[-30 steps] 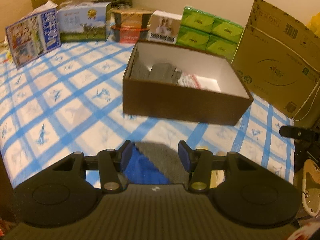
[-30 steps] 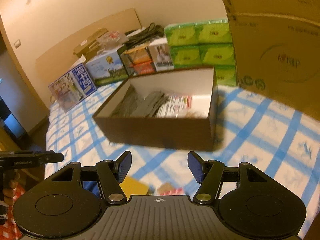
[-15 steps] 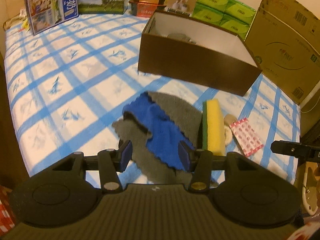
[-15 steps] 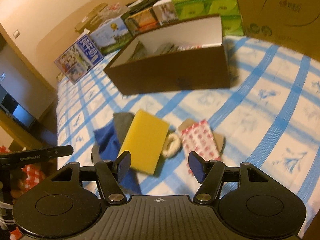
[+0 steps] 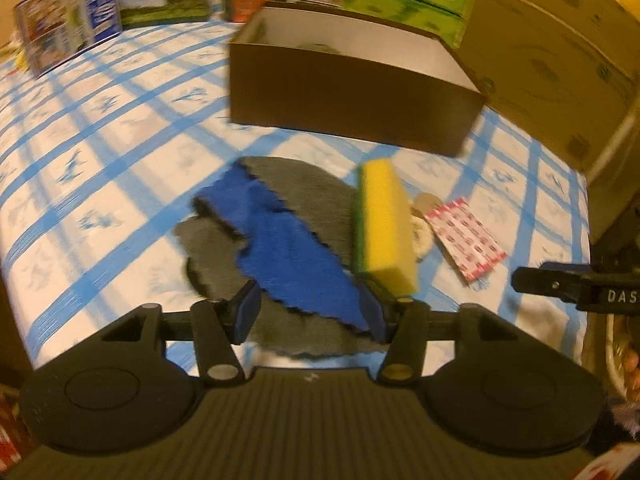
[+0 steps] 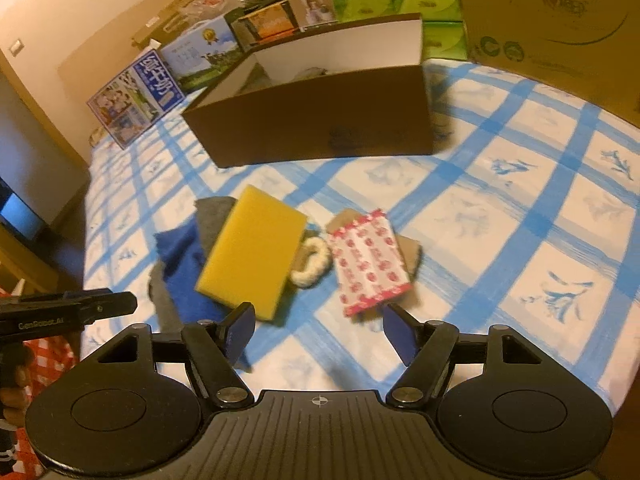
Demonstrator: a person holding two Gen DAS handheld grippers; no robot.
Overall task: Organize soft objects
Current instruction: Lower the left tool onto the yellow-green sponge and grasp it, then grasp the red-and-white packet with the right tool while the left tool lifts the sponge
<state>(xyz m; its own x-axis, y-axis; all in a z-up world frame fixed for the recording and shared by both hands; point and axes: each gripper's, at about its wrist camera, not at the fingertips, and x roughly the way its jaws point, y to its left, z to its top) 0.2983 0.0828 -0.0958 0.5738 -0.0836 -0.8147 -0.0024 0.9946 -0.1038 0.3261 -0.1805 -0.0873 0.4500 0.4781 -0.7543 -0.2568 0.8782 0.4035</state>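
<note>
A pile of soft things lies on the blue-checked cloth: a blue cloth point(image 5: 288, 248) over a grey cloth point(image 5: 308, 196), a yellow sponge point(image 5: 386, 228) with a green side, a small cream ring point(image 6: 310, 264) and a red-patterned packet point(image 6: 368, 260). The sponge point(image 6: 252, 252) also shows in the right wrist view. A brown box point(image 5: 352, 88) with a white inside stands behind them. My left gripper point(image 5: 310, 312) is open and empty, just short of the blue cloth. My right gripper point(image 6: 320, 330) is open and empty, just short of the sponge and packet.
Behind the brown box point(image 6: 320, 128) stand green tissue packs point(image 5: 400, 4), printed cartons point(image 5: 68, 40) and a large cardboard box point(image 5: 560, 64). The cloth's near edge lies close under both grippers. The other gripper's tip point(image 5: 568, 284) shows at the right edge of the left view.
Both grippers have drawn back and tilted down from the brown box, so the pile of soft things has come into view in front of them. Both stay open.
</note>
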